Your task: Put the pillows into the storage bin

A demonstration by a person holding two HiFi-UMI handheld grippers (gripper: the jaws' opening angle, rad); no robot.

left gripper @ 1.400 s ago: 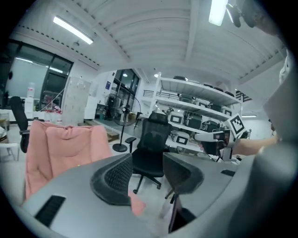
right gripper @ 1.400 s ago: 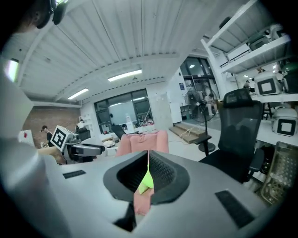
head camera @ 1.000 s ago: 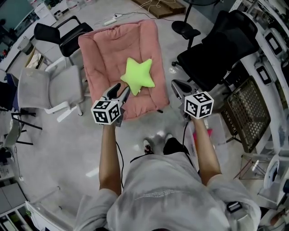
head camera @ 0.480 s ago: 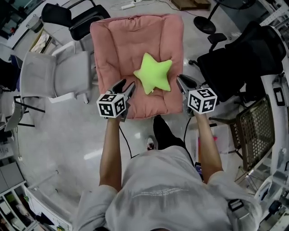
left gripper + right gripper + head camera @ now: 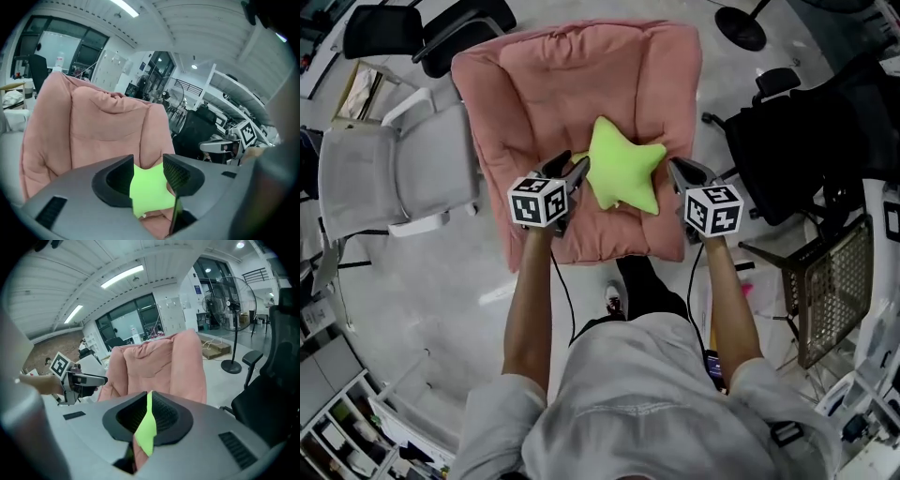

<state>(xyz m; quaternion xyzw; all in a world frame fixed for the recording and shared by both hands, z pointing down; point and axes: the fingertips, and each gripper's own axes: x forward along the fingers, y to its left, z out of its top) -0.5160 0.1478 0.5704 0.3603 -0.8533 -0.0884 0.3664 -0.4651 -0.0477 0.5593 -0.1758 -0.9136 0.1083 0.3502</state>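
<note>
Pillow (image 5: 623,173), the green star, lies on the pink cushion (image 5: 534,84), and both grippers have just dropped in to flank it. Your left gripper (image 5: 569,170) gapes at one arm. Your right gripper (image 5: 674,169) has just been closing to an empty slit, so no grab yet.

We find open floor (image 5: 422,309) in front of the pink cushion (image 5: 525,94), 1 grey chair (image 5: 431,173) crowding its left, 1 black office chair (image 5: 787,159) its right, the star pillow (image 5: 623,173) mid-seat.
</note>
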